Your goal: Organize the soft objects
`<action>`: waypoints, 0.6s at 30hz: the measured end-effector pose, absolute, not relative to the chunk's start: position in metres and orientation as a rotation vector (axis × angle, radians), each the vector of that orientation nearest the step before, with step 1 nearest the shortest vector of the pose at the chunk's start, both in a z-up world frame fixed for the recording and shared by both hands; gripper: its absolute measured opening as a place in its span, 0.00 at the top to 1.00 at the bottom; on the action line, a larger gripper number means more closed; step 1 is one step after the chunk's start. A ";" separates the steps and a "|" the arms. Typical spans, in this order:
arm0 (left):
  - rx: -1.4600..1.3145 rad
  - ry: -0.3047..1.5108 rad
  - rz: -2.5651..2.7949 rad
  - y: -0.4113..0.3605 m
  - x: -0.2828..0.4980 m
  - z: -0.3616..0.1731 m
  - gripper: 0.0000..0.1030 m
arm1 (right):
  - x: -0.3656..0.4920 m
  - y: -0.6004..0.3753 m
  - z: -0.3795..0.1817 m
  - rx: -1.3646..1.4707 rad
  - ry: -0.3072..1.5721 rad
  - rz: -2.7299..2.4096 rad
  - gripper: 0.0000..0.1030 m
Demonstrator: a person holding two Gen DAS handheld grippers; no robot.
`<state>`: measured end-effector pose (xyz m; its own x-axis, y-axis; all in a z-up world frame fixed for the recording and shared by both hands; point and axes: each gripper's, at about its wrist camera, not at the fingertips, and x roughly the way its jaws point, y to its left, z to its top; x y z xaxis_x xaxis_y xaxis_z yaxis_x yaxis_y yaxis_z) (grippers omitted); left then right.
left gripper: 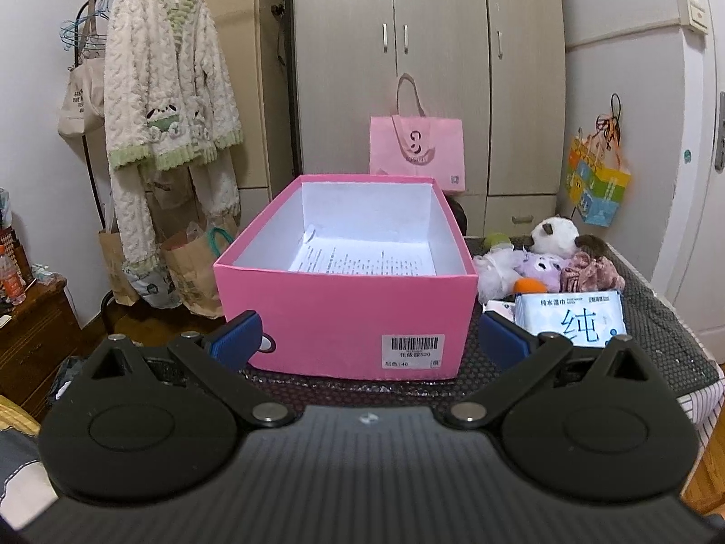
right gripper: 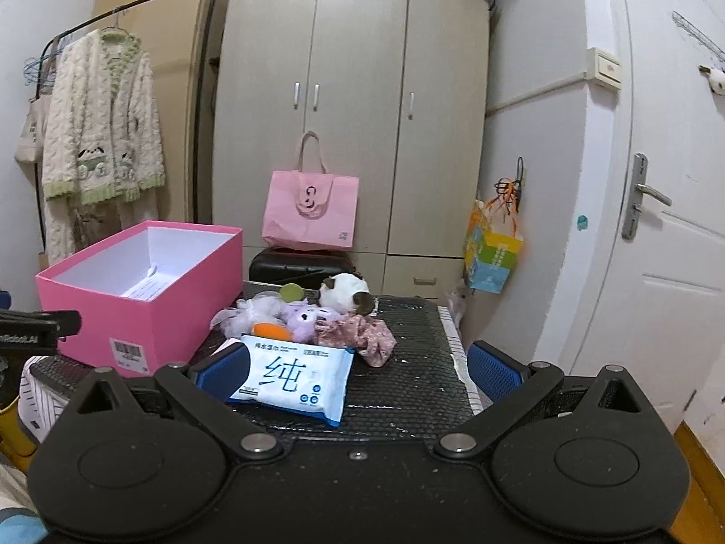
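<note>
- The left gripper (left gripper: 369, 340) is hovering level just in front of the pink box (left gripper: 344, 313), its blue fingers (left gripper: 238, 337) spread wide with nothing between them; the near wall of the box and its barcode label (left gripper: 411, 350) are sitting in the gap.
- The right gripper (right gripper: 358, 369) is also being held level and low over the dark mat (right gripper: 408, 390), jaws spread apart and empty, its left finger lying just beside the near-left corner of the wipes pack (right gripper: 294, 376).
- In the right wrist view, a black part of the left gripper is poking in at the left edge, beside the box.
- The pink box is standing open on the mat's left part, holding only a printed paper sheet (left gripper: 362, 260) on its white floor.
- The soft things are lying in a heap to the right of the box, behind the wipes pack: a white and brown plush (right gripper: 346, 292), a purple plush (right gripper: 308, 319), a floral scrunchie (right gripper: 362, 335), a white mesh puff (right gripper: 251, 313), an orange piece (right gripper: 269, 331) and a green ball (right gripper: 291, 292); whether the orange piece belongs to another toy is hard to tell.
- Farther back, a pink tote bag (right gripper: 310, 208) is leaning against the grey wardrobe (right gripper: 353, 90), and a fluffy cream robe (left gripper: 167, 77) is hanging on a rack at the left.
</note>
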<state>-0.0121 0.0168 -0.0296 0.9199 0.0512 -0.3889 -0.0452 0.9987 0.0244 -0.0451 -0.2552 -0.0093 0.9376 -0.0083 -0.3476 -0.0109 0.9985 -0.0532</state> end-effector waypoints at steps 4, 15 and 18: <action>0.019 0.405 0.053 0.017 -0.011 -0.029 0.00 | -0.045 -0.256 -0.009 -0.085 0.376 -0.007 0.00; 0.038 0.421 0.047 0.013 -0.009 -0.030 0.00 | -0.045 -0.259 -0.013 -0.059 0.366 0.006 0.00; 0.040 0.427 0.046 0.012 -0.008 -0.030 0.00 | -0.043 -0.259 -0.014 -0.068 0.372 0.016 0.00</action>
<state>-0.0076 0.0125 -0.0305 0.9091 0.0526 -0.4133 -0.0357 0.9982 0.0484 -0.0434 -0.2593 -0.0135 0.9316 0.0030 -0.3636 -0.0279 0.9976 -0.0633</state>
